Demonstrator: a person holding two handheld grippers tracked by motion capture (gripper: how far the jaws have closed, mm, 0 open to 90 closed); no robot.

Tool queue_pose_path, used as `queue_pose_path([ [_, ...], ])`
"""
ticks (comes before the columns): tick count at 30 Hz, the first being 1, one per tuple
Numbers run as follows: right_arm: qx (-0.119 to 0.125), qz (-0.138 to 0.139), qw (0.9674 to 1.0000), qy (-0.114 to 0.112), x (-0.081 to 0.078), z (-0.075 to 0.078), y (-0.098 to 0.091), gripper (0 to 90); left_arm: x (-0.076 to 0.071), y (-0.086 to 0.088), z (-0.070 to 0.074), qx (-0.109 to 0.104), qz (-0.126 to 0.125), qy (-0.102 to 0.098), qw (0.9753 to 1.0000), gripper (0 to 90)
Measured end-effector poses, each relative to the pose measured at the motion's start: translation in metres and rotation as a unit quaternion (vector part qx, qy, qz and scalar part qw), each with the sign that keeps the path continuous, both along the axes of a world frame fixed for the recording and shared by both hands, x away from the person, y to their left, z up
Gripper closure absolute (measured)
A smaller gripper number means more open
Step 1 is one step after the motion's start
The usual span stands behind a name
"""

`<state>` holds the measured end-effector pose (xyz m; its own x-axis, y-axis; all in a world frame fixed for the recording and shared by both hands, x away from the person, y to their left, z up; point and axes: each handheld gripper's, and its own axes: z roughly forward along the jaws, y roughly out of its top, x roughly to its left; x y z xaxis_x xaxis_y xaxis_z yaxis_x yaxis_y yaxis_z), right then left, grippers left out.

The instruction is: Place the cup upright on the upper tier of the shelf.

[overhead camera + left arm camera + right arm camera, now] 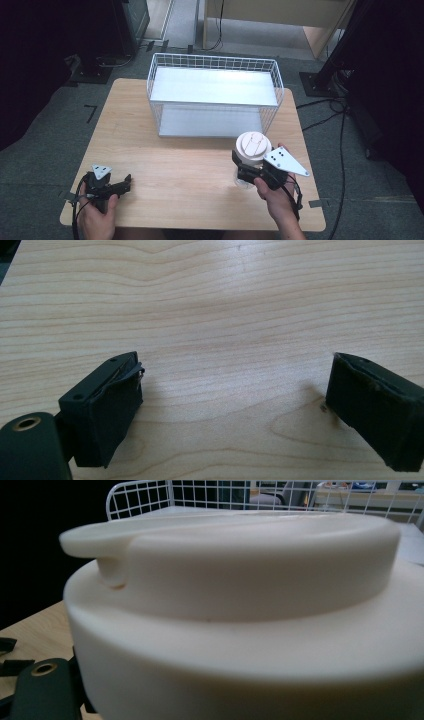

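A container with a cream flip lid [253,145] stands up at the right front of the wooden table [180,165], with my right gripper [248,169] shut on its body just below the lid. In the right gripper view the lid [240,595] is very close and hides the jaws. At the table's left front corner, my left gripper [126,183] lies low over the wood and points right. It is open, and its wide-apart fingertips [122,385] have only bare table between them.
A white wire rack [212,57] with two flat shelves stands at the back middle of the table; its mesh [150,495] rises behind the lid. Cables run over the floor to the right. Dark equipment stands at both sides.
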<state>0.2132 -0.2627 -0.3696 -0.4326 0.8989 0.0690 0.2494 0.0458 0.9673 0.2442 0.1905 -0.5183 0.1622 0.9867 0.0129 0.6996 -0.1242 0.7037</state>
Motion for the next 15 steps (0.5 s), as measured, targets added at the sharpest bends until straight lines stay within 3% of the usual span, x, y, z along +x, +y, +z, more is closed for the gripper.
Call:
queue_pose_path([
  [15, -0.004, -0.003, 0.9995, -0.032, 0.03, 0.039, 0.02, 14.6, 0.0, 0.0, 0.0, 0.001, 0.0, 0.001, 1.0, 8.4],
])
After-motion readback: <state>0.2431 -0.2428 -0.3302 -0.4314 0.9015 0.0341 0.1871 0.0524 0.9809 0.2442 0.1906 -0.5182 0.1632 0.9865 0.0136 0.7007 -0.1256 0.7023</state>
